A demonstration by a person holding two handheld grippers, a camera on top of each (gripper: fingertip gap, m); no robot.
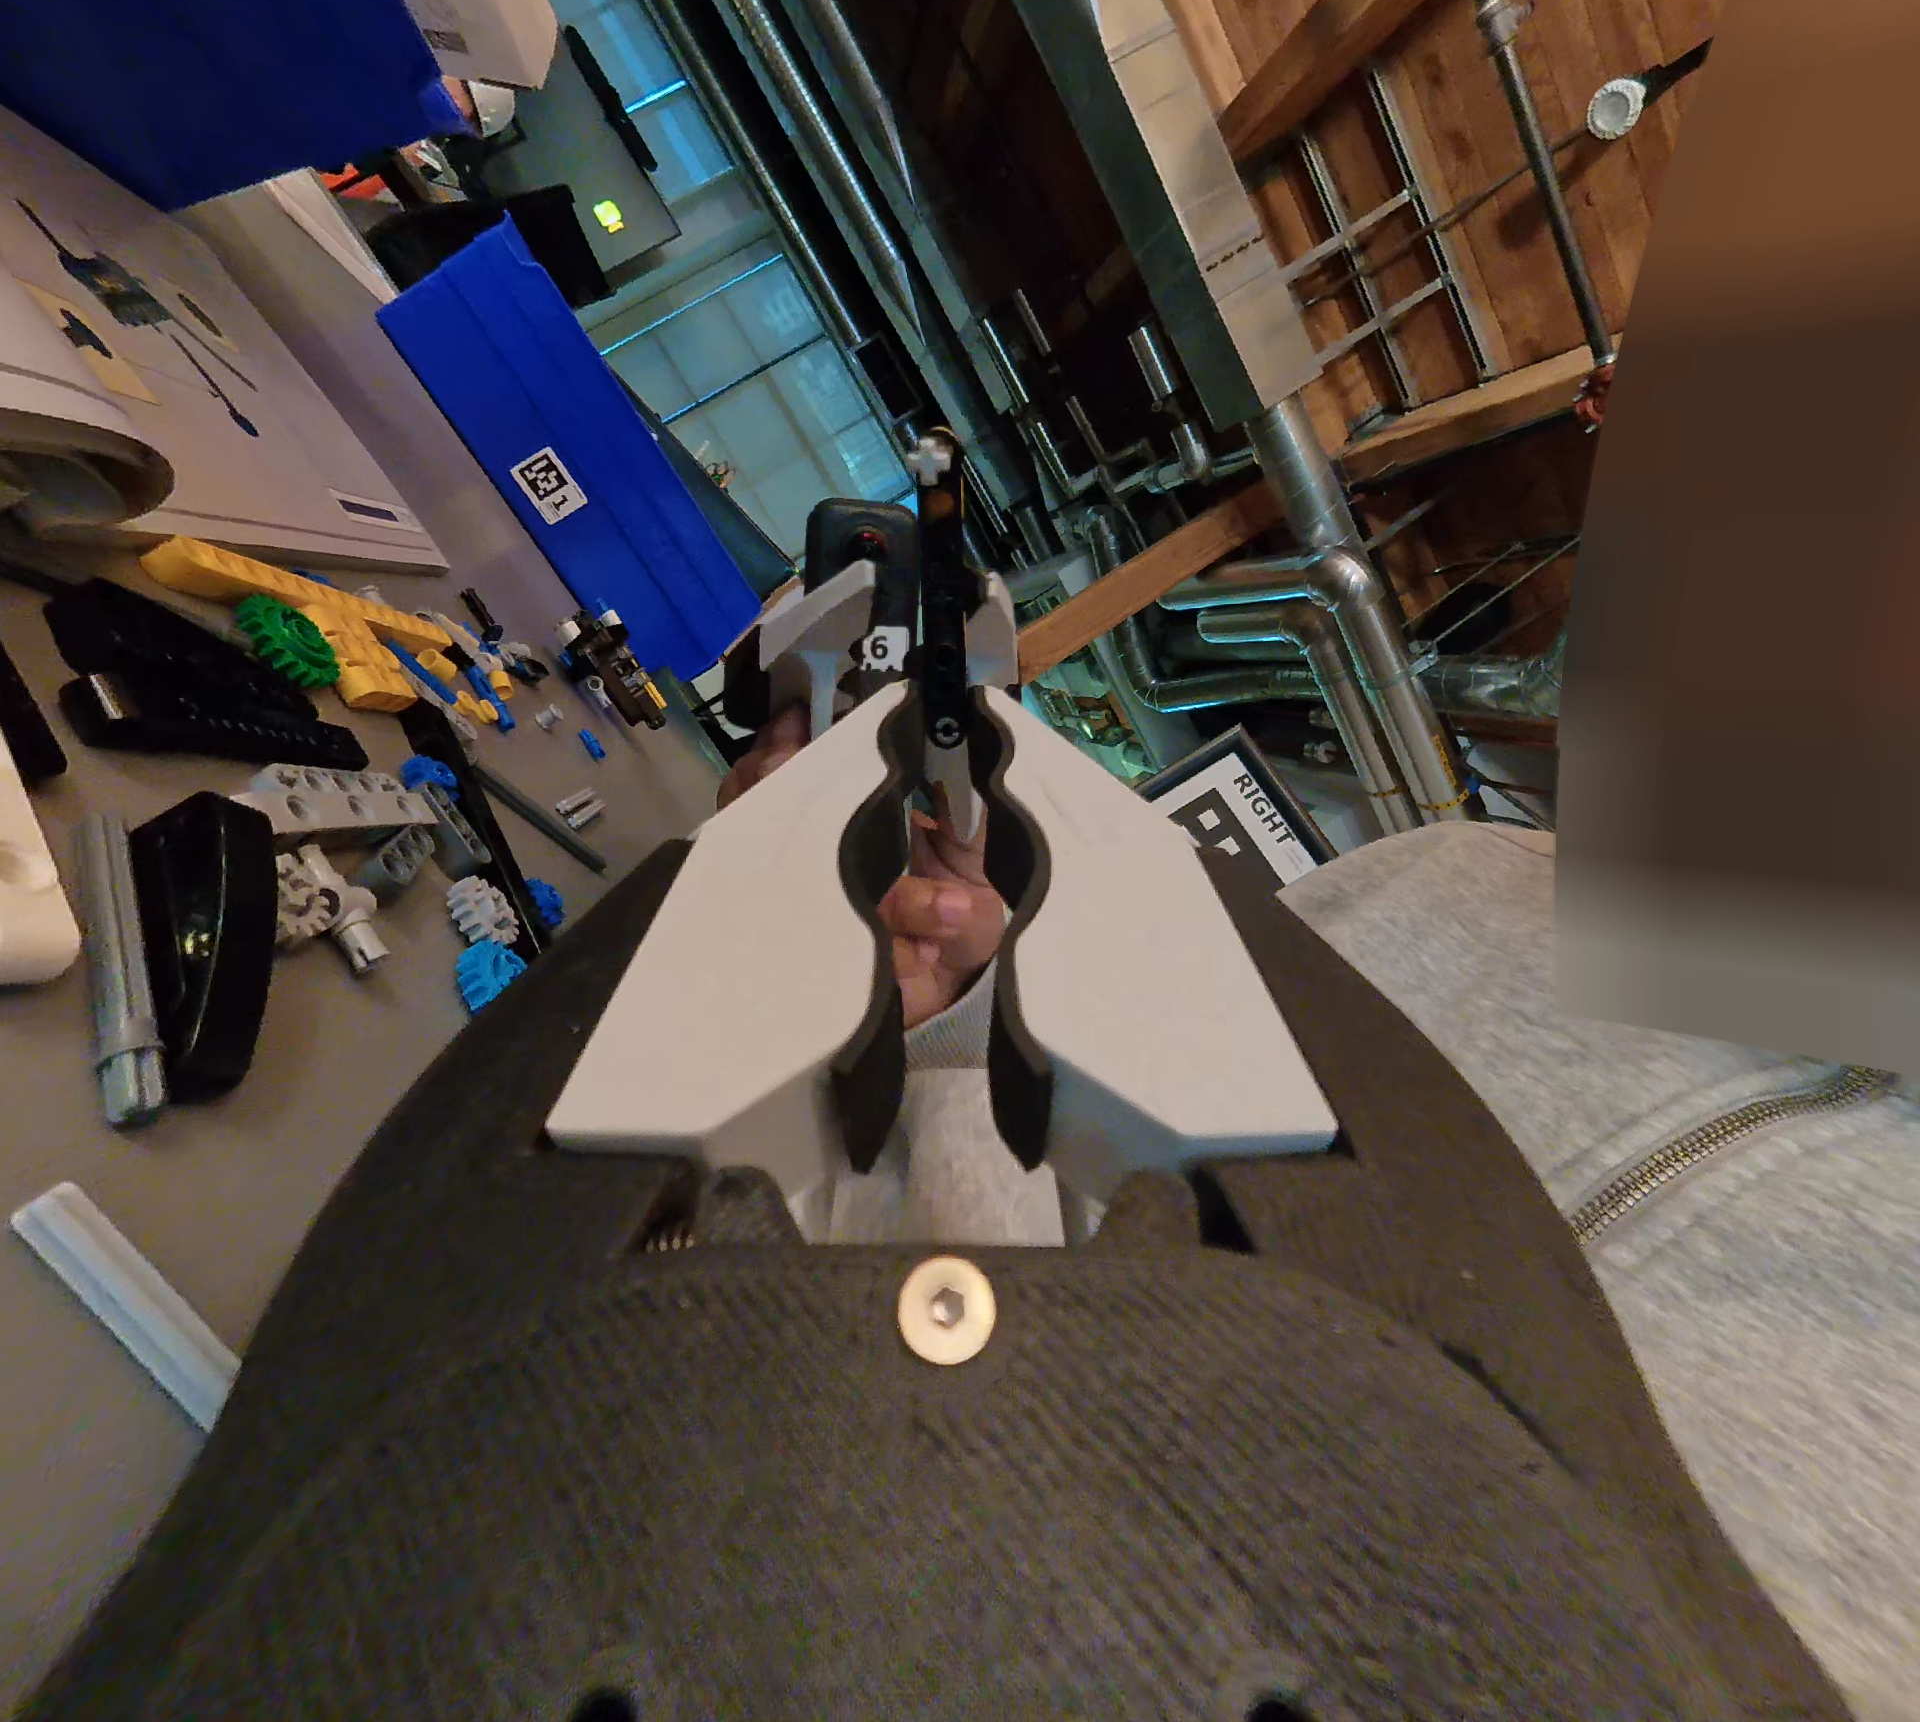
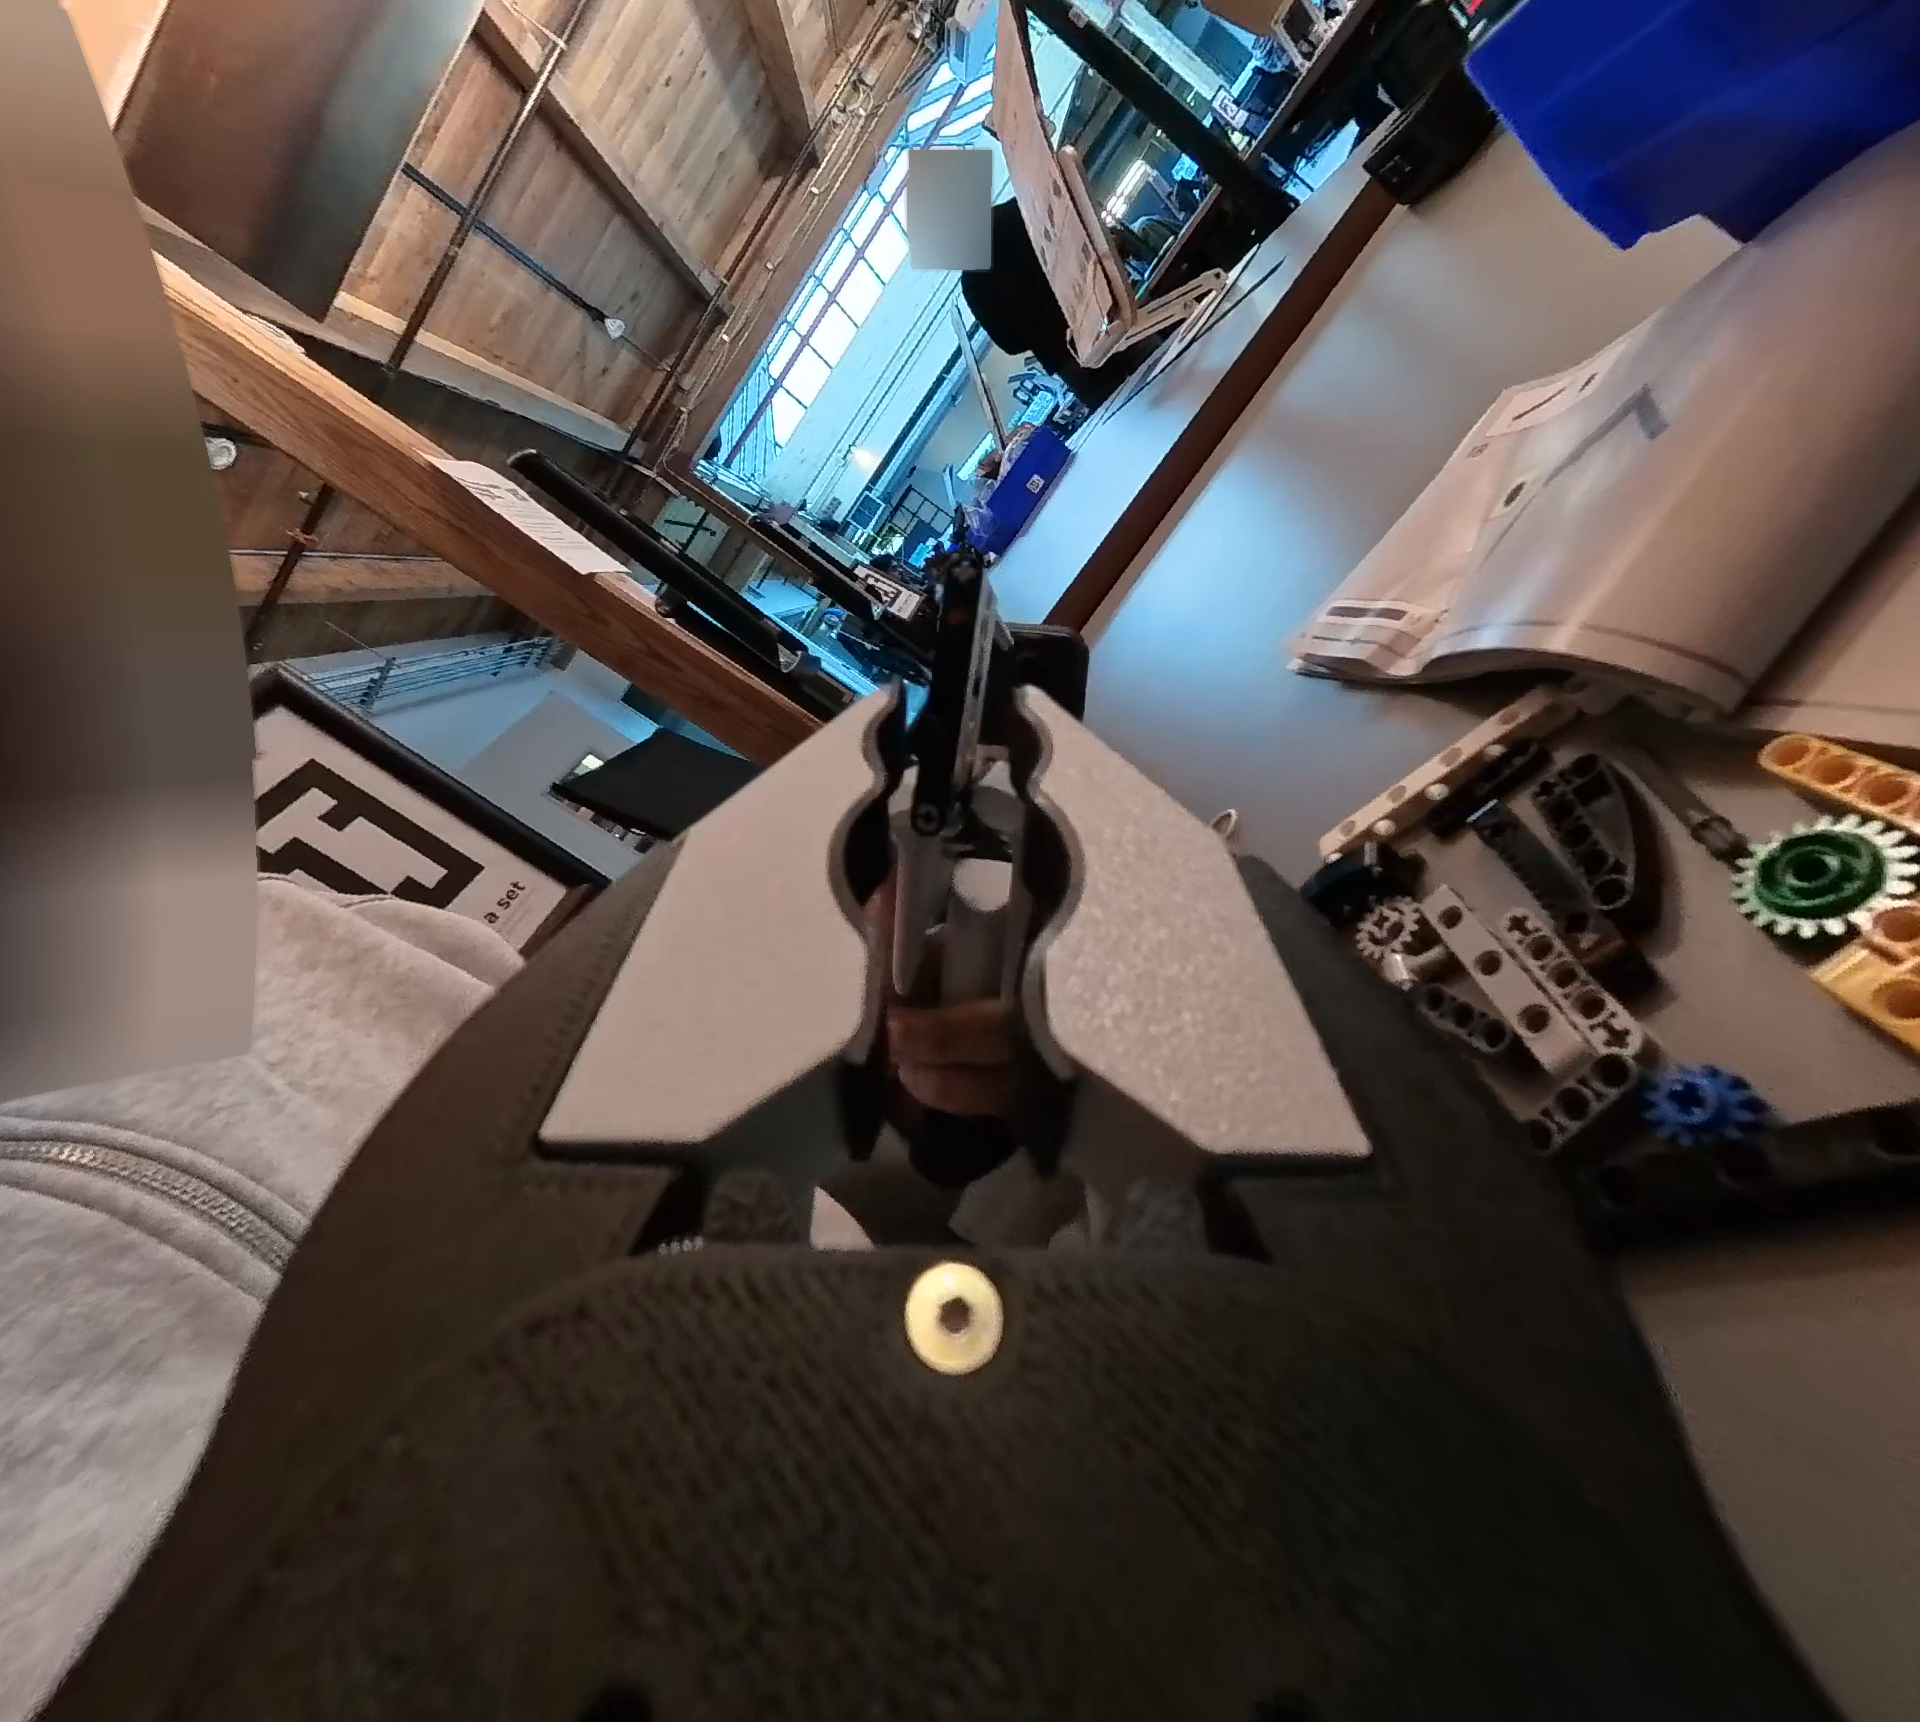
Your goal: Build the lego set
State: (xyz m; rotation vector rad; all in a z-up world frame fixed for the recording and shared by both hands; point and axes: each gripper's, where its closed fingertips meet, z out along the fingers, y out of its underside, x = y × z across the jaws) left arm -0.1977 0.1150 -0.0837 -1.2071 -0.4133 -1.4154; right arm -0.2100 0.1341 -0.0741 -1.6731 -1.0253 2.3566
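While both grippers are lifted off the worktop [image 1: 343, 1153] and face one another, a thin black lego beam [image 1: 943, 592] stands between them, seen edge-on in both wrist views. The left gripper [image 1: 943, 727] has its jaws pressed onto the lower part of this beam, which rises past its tips and carries a small light-grey piece [image 1: 928, 457] at the top end. Beyond it the right gripper [image 1: 883, 633] shows from the front, its pale fingers [image 1: 821, 623] set on either side of the same beam, with a hand [image 1: 940, 924] in a grey sleeve below. From the right wrist view the right gripper [image 2: 951, 742] likewise has its jaws closed against the black lego beam [image 2: 954, 664]. On the worktop to the left lie loose parts: a yellow beam [image 1: 270, 581], a green gear [image 1: 289, 638], black beams [image 1: 197, 696], grey beams [image 1: 343, 805], small blue gears [image 1: 488, 971] and pins. An open instruction booklet [image 1: 135, 342] lies behind them, next to a blue bin [image 1: 561, 415]. A grey zipped garment [image 1: 1662, 1205] fills the lower right.
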